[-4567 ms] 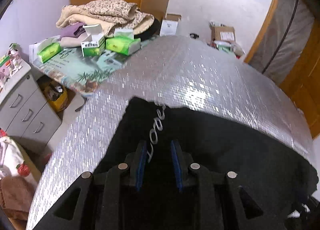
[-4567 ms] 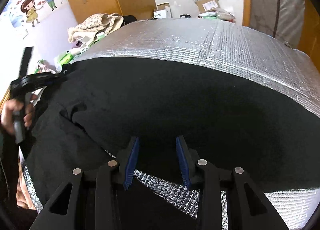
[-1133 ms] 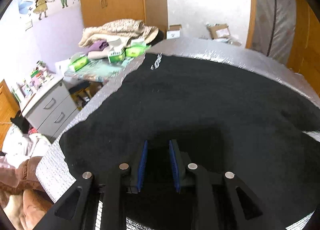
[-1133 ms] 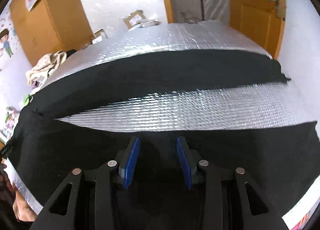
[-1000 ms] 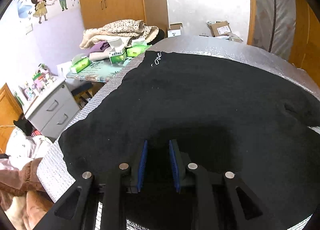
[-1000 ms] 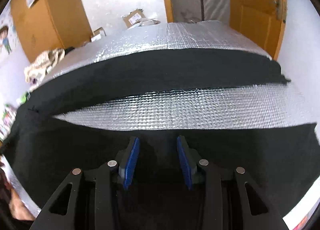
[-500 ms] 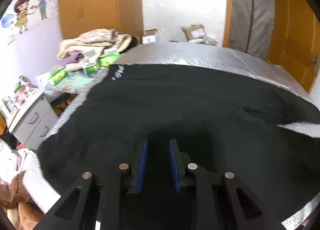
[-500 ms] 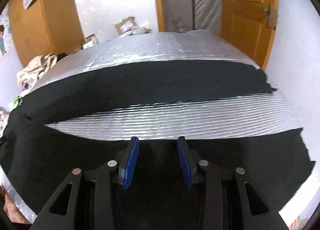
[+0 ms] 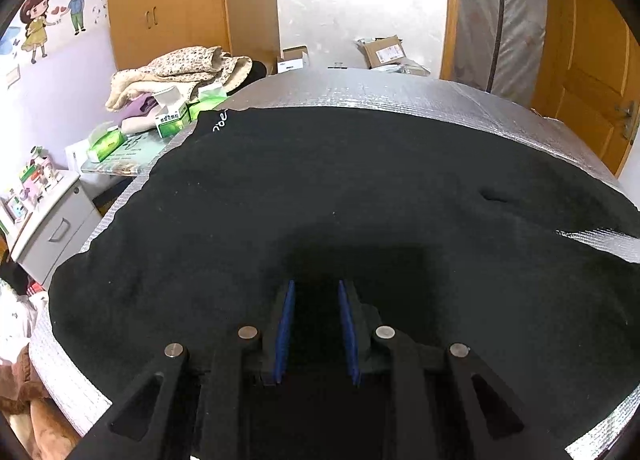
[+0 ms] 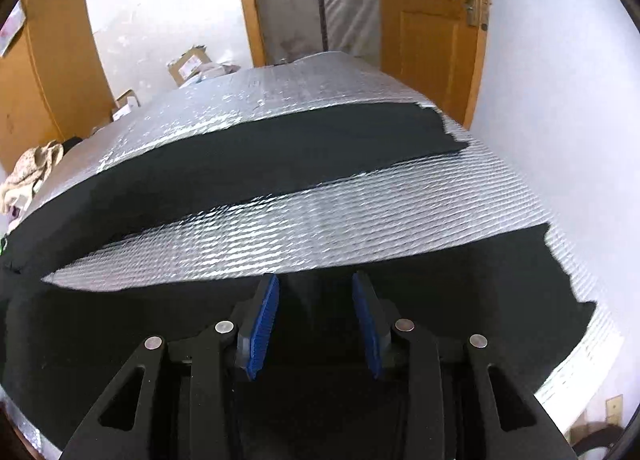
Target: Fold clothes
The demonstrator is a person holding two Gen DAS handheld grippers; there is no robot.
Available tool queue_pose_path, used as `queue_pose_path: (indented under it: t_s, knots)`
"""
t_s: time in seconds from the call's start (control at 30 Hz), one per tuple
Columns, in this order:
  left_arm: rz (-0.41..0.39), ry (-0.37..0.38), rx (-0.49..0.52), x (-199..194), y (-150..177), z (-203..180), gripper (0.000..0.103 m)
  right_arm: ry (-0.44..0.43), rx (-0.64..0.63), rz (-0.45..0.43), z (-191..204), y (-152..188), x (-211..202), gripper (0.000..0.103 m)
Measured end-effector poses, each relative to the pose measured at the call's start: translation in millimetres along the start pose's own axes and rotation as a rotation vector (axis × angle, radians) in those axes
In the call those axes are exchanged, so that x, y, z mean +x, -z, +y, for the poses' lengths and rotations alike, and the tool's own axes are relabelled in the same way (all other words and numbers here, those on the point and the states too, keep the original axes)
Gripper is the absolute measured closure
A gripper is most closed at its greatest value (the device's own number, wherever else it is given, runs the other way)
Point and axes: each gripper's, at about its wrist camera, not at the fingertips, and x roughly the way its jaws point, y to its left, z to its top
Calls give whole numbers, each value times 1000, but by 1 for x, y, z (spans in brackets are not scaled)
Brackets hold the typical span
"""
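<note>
Black garment [image 9: 320, 188] lying spread flat over silver quilted bench [image 9: 400, 92], two legs reaching toward far end in right wrist view [image 10: 280, 148], strip of bare bench between them. White lettering [image 9: 219, 125] showing at far left corner of garment.

Left gripper [image 9: 314, 324] hanging just over near part of garment; jaws standing partly apart, dark cloth seen between blue pads [image 9: 285, 324]; cannot tell whether pads pressing on it.

Right gripper [image 10: 316, 312] sitting above near leg, close to its inner edge; jaws closing, wide gap remaining, cloth lying under and between pads [image 10: 264, 320], no pinch visible.

Beyond bench: heap of blankets [image 9: 180, 68] and green tissue boxes [image 9: 172, 120] on side table, grey drawer unit [image 9: 52, 220], wooden wardrobe [image 9: 168, 0], cardboard boxes [image 9: 384, 50] on floor, wooden door [image 10: 432, 20], cartoon wall sticker [image 9: 52, 16].
</note>
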Motion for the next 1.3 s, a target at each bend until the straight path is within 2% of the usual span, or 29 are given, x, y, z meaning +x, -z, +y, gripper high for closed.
queue_pose_path:
  t_s: [0.1,0.2,0.3,0.5,0.7,0.8,0.9,1.07,1.13,1.23,1.3]
  knots:
    - [3,-2,-4,0,-1,1,80,32,83,-19,-23,-5,-3,64]
    - [9,-4,-7,0,-5,0,80,67,124,21,-44,-9,5,64]
    - [-18,31,12,-9,-11,-10,80,81,152,8,-46,-16,1,64]
    - [-74,114,86,-21,-33,-43,80,-60,63,-39,0,-36,-3,64]
    - [-123,231,174,-23,-63,-93,80,-155,-62,-27,55,-64,15,64]
    - [-109,266,211,-8,-76,-121,80,-179,-113,-15,73,-78,26,64]
    - [-51,273,222,18,-83,-137,80,-180,-131,17,79,-93,47,64]
    - [70,265,236,53,-72,-146,80,-113,-106,123,59,-100,91,64]
    - [45,269,244,52,-68,-145,80,-138,-70,111,45,-103,90,64]
    - [46,287,232,54,-68,-142,80,-63,-9,80,20,-114,89,64]
    - [46,300,221,53,-67,-139,80,-57,38,64,7,-122,90,64]
